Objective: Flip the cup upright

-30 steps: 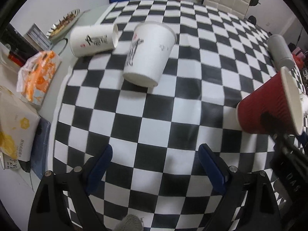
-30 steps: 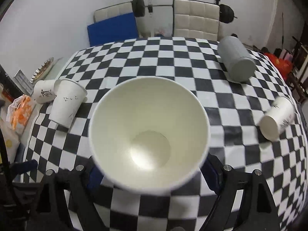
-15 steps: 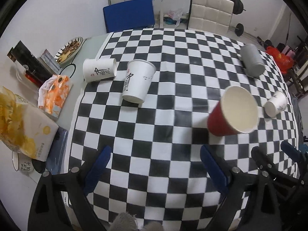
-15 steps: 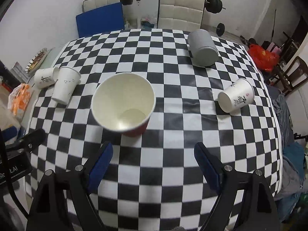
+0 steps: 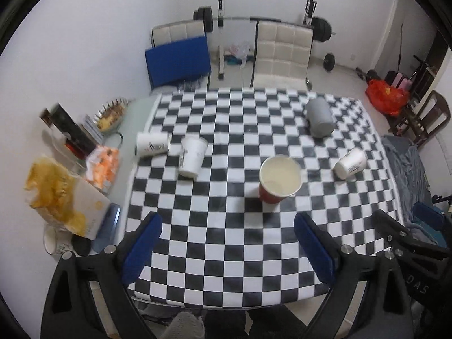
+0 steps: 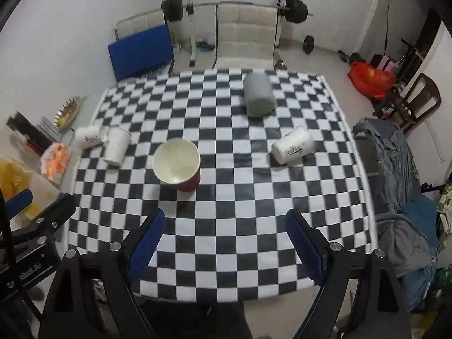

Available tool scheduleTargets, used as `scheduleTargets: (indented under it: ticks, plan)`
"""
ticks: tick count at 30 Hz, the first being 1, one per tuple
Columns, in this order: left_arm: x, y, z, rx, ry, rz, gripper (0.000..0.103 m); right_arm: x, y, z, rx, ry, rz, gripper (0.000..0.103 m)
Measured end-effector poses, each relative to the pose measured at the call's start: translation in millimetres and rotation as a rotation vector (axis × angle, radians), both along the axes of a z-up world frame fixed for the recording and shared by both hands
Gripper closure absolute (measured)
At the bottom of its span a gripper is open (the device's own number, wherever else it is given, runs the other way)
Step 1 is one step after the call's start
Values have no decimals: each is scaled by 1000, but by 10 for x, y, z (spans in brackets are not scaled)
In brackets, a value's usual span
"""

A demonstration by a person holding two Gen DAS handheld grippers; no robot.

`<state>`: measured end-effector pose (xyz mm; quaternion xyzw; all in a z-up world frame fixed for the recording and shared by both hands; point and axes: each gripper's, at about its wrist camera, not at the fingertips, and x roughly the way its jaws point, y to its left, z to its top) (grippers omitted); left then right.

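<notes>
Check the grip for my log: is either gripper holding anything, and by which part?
Nothing is held. Both grippers' jaws are open; the red cup stands free on the tablecloth.

Red cup (image 6: pixel 180 165): paper by the look, matt red outside, smooth cream-white inside
White cups (image 6: pixel 292 148) (image 5: pixel 192 156): paper, matt, printed with dark marks
Grey cylinder (image 6: pixel 258 94): smooth, dull finish, material unclear
Checkered tablecloth (image 6: pixel 226 240): smooth sheet with a faint sheen
Left gripper (image 5: pixel 227 250), right gripper (image 6: pixel 224 245): black hard plastic, matt, blue pads (image 6: pixel 147 240), shiny metal bolts
Chair (image 6: pixel 245 32): cream quilted padding, leather-like
</notes>
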<state>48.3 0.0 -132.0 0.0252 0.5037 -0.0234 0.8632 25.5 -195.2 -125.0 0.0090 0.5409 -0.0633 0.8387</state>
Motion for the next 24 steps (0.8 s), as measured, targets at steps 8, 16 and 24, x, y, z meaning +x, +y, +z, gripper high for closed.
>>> scheduleTargets:
  ticks: [8,16,24]
  plan:
    - [-280,41,624,-30,-92,25,8,-329,-41,818,2,-86,-10,15]
    - [-453,34,885,-34,-135,27,8,-512,-7,1234,-14,-141,11,14]
    - [-586,48,995,-42,-148,48,8,-632,2,1433,-20,-170,19,14]
